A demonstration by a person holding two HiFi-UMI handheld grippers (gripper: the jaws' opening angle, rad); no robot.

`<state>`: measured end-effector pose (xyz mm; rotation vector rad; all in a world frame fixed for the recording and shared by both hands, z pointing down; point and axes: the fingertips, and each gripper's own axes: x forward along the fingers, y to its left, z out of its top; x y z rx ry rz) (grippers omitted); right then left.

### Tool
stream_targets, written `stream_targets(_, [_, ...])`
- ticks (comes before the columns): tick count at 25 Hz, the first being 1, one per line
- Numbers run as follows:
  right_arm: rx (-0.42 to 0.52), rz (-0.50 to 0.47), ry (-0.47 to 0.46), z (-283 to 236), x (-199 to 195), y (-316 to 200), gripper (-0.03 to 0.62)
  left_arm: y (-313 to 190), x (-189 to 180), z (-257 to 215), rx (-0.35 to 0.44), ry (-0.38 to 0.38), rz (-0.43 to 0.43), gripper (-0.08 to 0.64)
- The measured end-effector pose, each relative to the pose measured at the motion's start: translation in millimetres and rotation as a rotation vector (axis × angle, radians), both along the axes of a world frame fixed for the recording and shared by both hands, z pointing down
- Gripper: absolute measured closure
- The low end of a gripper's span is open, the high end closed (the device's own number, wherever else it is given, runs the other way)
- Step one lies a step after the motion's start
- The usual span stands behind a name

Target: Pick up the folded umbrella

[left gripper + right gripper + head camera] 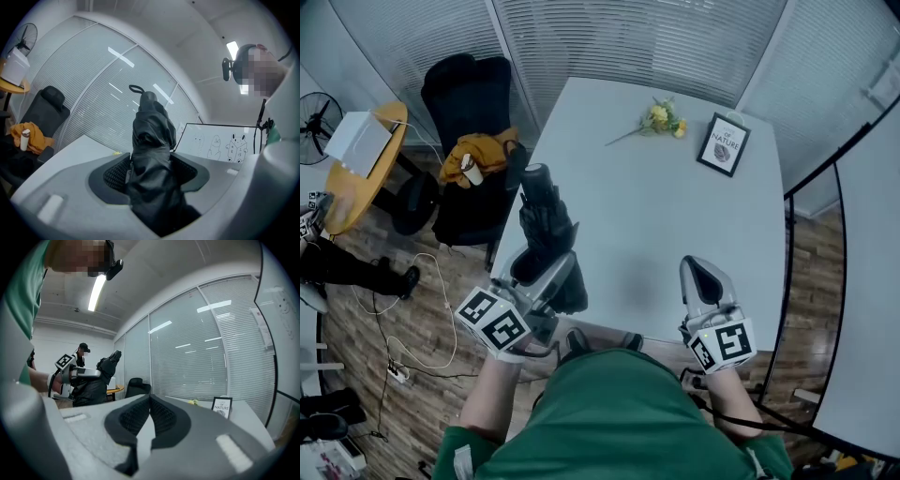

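The folded black umbrella [546, 220] is held off the white table [656, 206], above its near left edge, and points away from me. My left gripper [546, 272] is shut on its lower part. In the left gripper view the umbrella [152, 154] fills the gap between the jaws of the left gripper [150, 171], and its strap loop sticks out at the far end. My right gripper [701, 274] hovers over the table's near edge with its pads together and nothing in them. The right gripper view shows the right gripper [150, 416] and, to its left, the umbrella [101, 373] in the left gripper [77, 372].
On the far side of the table lie a yellow flower sprig [661, 119] and a small framed sign [723, 144]. A black chair [473, 103] with a yellow cloth [473, 150] stands to the left. A round wooden table [361, 178] carries a white box. Cables lie on the floor.
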<state>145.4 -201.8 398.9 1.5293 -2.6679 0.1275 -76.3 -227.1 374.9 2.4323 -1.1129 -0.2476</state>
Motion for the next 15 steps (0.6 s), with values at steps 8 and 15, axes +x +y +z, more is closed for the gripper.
stream_targets(8, [0.017, -0.02, 0.022, 2, 18, -1, 0.589, -1, 23, 4, 0.013, -0.039, -0.007, 0.285])
stream_targets(15, [0.014, -0.031, 0.025, 4, 42, -4, 0.589, -2, 47, 7, 0.011, -0.055, -0.018, 0.285])
